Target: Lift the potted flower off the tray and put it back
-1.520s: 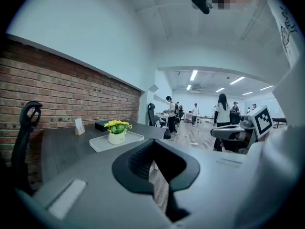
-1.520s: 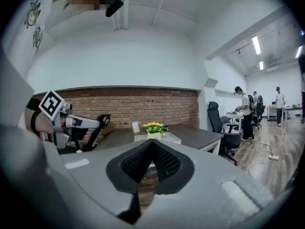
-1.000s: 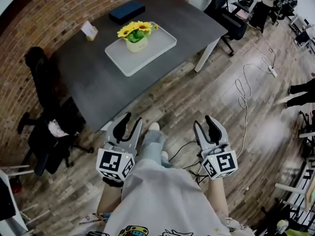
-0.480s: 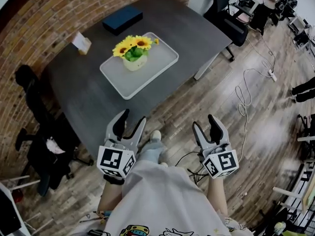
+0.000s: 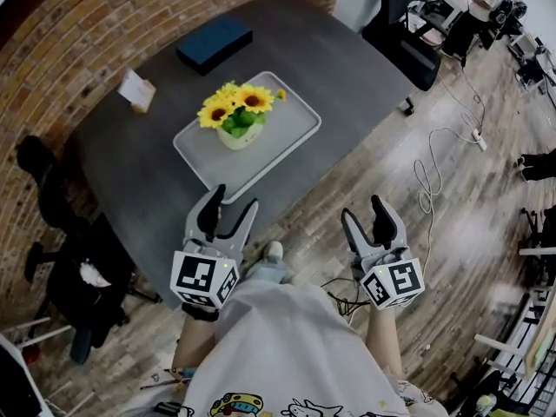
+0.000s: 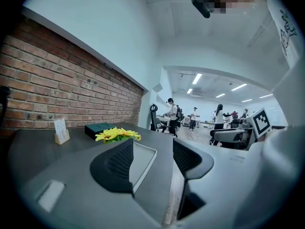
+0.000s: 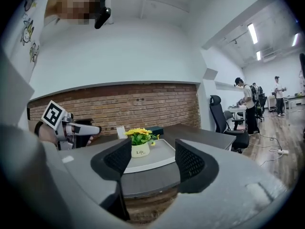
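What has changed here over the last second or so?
The person has stepped closer to the table, bringing the left gripper and right gripper toward it; the left one's tips now show against the table's near edge. Both grippers' jaws have just been opening, with nothing between them. Nothing was grasped. The potted flower still stands on the tray; the dark box and card stay put.

Cream flower pot (image 7: 140,150) reads "Life"; print on small standing card (image 5: 136,90) illegible.
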{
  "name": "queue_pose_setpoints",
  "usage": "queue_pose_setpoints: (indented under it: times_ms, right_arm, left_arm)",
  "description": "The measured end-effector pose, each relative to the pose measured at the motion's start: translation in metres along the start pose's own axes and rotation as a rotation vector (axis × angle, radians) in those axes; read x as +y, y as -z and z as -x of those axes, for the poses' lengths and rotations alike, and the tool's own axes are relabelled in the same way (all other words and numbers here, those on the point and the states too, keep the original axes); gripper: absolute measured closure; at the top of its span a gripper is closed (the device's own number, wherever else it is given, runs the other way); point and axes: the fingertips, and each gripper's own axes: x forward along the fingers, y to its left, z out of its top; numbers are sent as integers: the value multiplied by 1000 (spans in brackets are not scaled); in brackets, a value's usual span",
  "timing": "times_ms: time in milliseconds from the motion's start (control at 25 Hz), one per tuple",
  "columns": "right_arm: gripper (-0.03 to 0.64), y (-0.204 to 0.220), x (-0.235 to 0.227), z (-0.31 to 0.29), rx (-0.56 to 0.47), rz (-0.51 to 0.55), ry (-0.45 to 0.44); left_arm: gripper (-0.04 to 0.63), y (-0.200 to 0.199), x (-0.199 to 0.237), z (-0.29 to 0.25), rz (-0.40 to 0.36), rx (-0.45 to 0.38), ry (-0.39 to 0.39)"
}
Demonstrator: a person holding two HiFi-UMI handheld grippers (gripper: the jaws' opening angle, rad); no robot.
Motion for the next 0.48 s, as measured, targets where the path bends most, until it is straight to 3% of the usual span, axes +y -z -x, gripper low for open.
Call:
queue_pose_setpoints:
  times_ms: [480]
  right_arm:
    - [299, -12, 1, -51, 48, 21, -73]
  left_arm:
    - [310, 5, 28, -8, 52, 34, -44]
